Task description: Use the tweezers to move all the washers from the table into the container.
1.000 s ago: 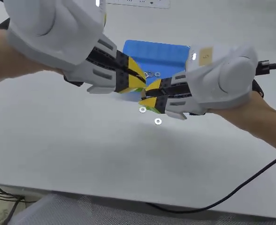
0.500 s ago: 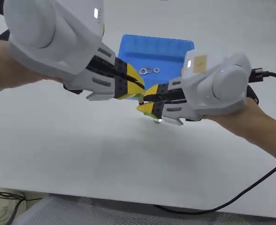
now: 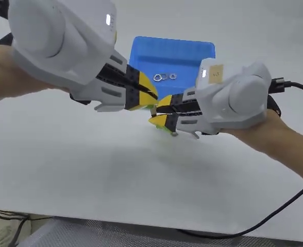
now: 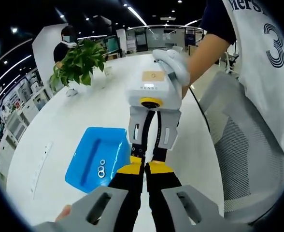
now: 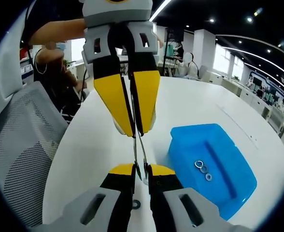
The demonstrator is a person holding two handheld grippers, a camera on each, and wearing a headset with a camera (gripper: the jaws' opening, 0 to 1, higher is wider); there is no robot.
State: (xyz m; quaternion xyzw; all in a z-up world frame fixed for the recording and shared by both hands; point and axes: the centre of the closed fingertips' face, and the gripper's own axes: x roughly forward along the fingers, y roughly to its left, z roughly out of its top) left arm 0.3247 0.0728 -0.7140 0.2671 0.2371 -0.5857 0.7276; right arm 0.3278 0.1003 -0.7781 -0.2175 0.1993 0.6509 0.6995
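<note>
Inside the container point(image 3: 192, 51): three washers point(image 3: 164, 77), done. Beside it, one washer point(image 5: 135, 204) left on the table point(image 3: 89, 164), maybe more hidden. Likely past halfway. Left tongs point(image 3: 151, 95) clamp the tweezers point(image 5: 138, 154); right tongs point(image 3: 160, 114) narrow around their tips, contact unclear.

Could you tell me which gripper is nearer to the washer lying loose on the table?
Right. The right gripper hangs just above the washer, a jaw on either side; the left gripper sits beyond it, holding the tweezers.
</note>
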